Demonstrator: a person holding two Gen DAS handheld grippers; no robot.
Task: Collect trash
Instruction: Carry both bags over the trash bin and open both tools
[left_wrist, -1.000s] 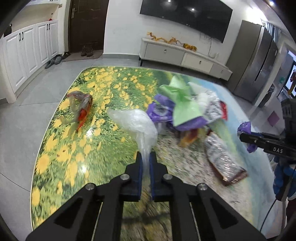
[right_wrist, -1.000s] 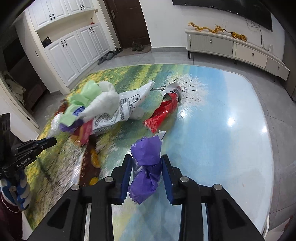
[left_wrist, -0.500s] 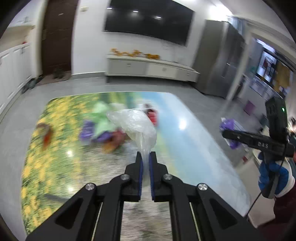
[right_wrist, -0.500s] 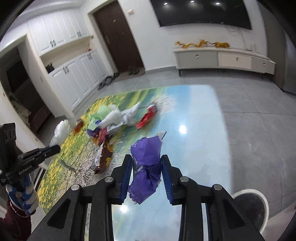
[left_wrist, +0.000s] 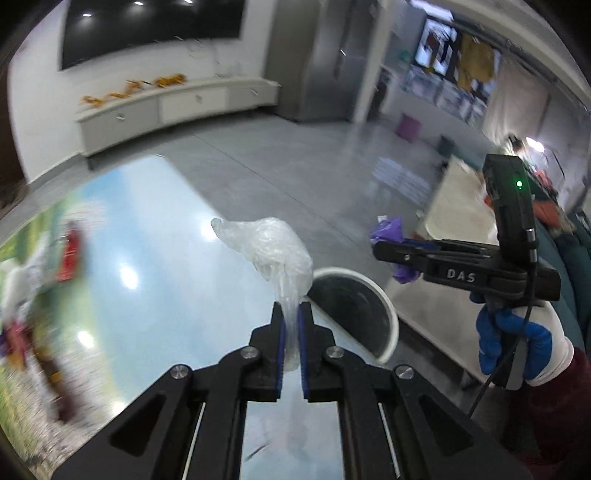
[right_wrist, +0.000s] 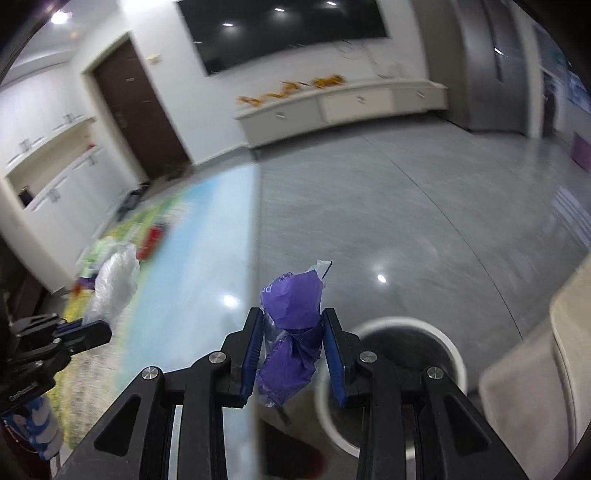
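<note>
My left gripper is shut on a crumpled clear plastic bag, held above the table's right edge. A white-rimmed round trash bin with a dark inside stands on the floor just beyond that edge. My right gripper is shut on a crumpled purple wrapper, with the same bin low to its right. In the left wrist view the right gripper shows at the right, the purple wrapper at its tip. Blurred leftover trash lies far left on the table.
The glossy picture-printed table fills the left; grey tiled floor stretches behind. A pale cushion or seat edge stands right of the bin. A white TV cabinet, a wall-mounted screen and a dark door line the far wall. A gloved hand holds the right gripper.
Both grippers have swung right, away from the trash pile toward the table's edge, each keeping its load. The bin has come into view under them; the pile has slid to the far left.
</note>
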